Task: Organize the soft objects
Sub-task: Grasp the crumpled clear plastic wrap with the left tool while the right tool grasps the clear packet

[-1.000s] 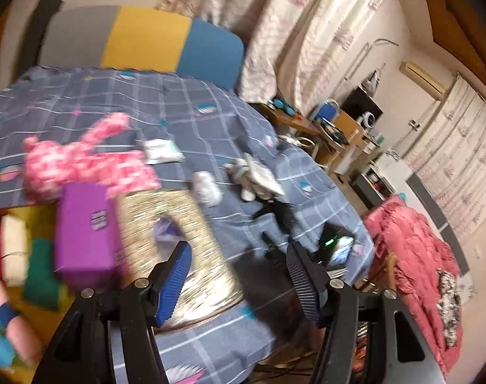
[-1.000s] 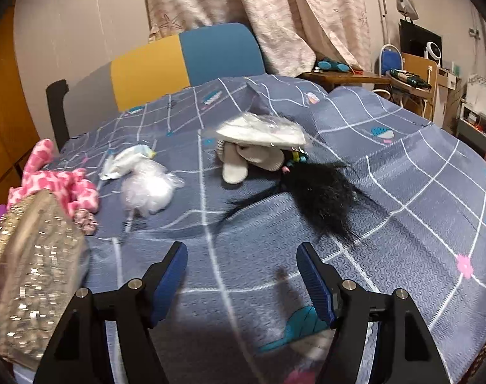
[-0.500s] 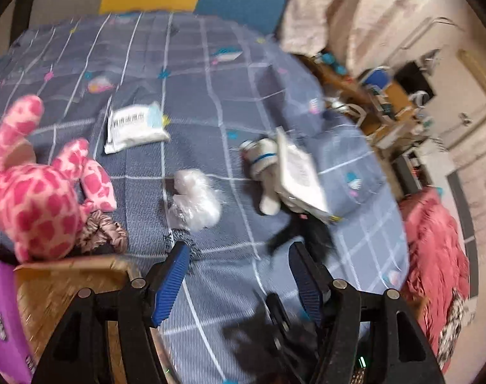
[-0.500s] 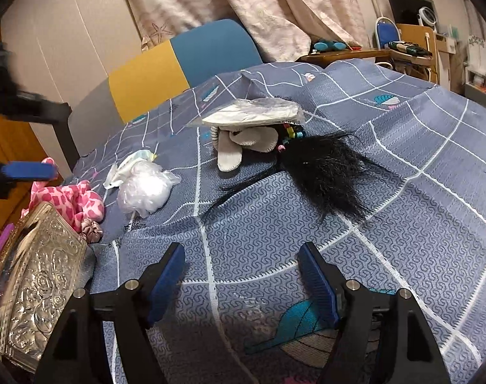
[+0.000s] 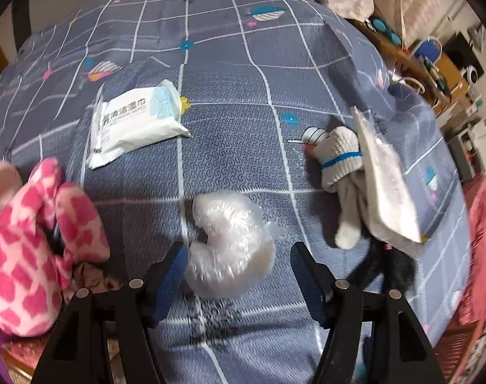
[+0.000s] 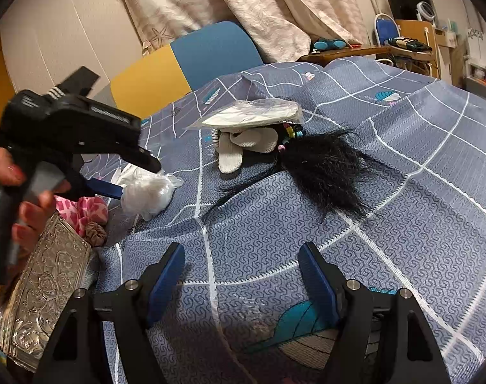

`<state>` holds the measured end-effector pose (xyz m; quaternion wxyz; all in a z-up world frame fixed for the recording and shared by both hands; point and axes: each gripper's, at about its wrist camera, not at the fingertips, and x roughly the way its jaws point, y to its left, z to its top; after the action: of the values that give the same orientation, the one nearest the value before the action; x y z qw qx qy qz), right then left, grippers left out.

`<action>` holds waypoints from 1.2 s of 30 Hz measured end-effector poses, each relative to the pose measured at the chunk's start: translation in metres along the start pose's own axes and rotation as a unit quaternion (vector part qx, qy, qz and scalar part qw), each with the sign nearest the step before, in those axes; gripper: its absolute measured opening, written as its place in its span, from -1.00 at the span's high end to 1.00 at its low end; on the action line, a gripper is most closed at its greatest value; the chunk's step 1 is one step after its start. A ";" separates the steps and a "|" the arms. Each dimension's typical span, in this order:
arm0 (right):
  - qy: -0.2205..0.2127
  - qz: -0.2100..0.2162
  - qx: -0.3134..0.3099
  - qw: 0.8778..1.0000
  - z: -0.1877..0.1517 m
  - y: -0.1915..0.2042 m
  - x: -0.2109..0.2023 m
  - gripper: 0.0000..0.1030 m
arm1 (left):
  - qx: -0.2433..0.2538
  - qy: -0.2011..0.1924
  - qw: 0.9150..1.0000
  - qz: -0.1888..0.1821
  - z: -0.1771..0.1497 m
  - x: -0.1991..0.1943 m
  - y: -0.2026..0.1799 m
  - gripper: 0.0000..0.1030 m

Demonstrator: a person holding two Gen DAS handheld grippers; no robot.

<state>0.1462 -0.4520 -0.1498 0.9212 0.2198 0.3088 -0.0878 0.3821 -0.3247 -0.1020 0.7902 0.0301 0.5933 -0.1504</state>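
A crumpled white plastic-wrapped bundle [image 5: 231, 243] lies on the grey-blue checked cloth [image 5: 230, 73]. My left gripper [image 5: 238, 280] is open, its blue fingers either side of the bundle's near end. The bundle also shows in the right wrist view [image 6: 148, 192], with the left gripper [image 6: 128, 177] at it. A pink spotted plush [image 5: 35, 243], a wet-wipes pack [image 5: 134, 124], white gloves [image 5: 339, 166] under a flat plastic bag [image 5: 387, 182], and a black wig [image 6: 326, 169] lie around. My right gripper [image 6: 241, 280] is open and empty above bare cloth.
A silver embossed box [image 6: 41, 294] stands at the cloth's left edge beside a brown scrunchie [image 6: 96, 233]. A blue and yellow chair [image 6: 192, 60] stands behind the table. Curtains, a desk and shelves fill the room to the right.
My left gripper has swung away from the box and purple item and moved down onto the white bundle, now between its fingers. My right gripper has hardly moved.
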 end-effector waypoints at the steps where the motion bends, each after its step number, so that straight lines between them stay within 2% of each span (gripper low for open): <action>1: 0.000 0.001 0.000 1.000 0.000 0.000 0.000 -0.47 | 0.003 -0.002 1.000 0.001 0.001 0.002 -0.001 -0.26; 2: 0.000 0.001 0.001 1.000 0.000 0.000 0.000 -0.47 | 0.007 -0.004 1.000 0.004 0.000 0.004 -0.002 -0.18; 3: 0.000 0.001 0.001 1.000 0.000 -0.001 0.000 -0.47 | 0.010 -0.002 1.000 0.007 0.000 0.007 -0.003 0.12; 4: 0.001 0.001 0.001 1.000 0.000 -0.001 0.001 -0.47 | 0.012 0.004 1.000 0.008 -0.001 0.009 -0.002 0.33; 6: 0.001 0.001 0.000 1.000 -0.001 -0.001 0.001 -0.47 | 0.012 0.003 1.000 0.002 -0.004 0.009 -0.001 0.37; 9: 0.001 0.001 0.001 1.000 -0.001 -0.001 0.001 -0.47 | 0.017 -0.016 1.000 -0.013 -0.006 -0.006 -0.001 0.58; 14: 0.003 -0.002 -0.002 1.000 0.000 0.001 0.002 -0.47 | 0.027 -0.056 0.997 -0.052 -0.019 -0.042 0.000 0.63; 18: 0.015 -0.009 -0.007 1.000 0.003 0.004 0.003 -0.47 | 0.023 -0.063 0.994 -0.084 -0.031 -0.059 0.004 0.75; 24: 0.003 0.033 0.015 0.999 0.032 -0.002 -0.005 -0.54 | -0.007 -0.070 0.988 -0.138 -0.053 -0.075 0.024 0.75; 26: -0.003 0.074 0.042 0.996 0.056 -0.005 -0.001 -0.54 | -0.018 -0.075 0.985 -0.153 -0.062 -0.082 0.032 0.75; 29: 0.014 0.088 0.083 0.993 0.083 -0.008 0.017 -0.54 | -0.024 -0.084 0.982 -0.168 -0.071 -0.091 0.039 0.75; 33: 0.046 0.080 0.159 0.983 0.106 -0.019 0.055 -0.53 | -0.020 -0.095 0.978 -0.183 -0.083 -0.105 0.047 0.75; 35: 0.045 0.078 0.200 0.976 0.112 -0.027 0.067 -0.44 | -0.012 -0.109 0.977 -0.183 -0.090 -0.115 0.050 0.75; 36: 0.045 0.079 0.215 0.972 0.114 -0.030 0.071 -0.32 | -0.010 -0.115 0.976 -0.182 -0.093 -0.119 0.051 0.75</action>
<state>0.2538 -0.5326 -0.1225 0.8415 0.4405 0.3051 -0.0695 0.2800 -0.2311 -0.0236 0.8124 -0.1039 0.4958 -0.2886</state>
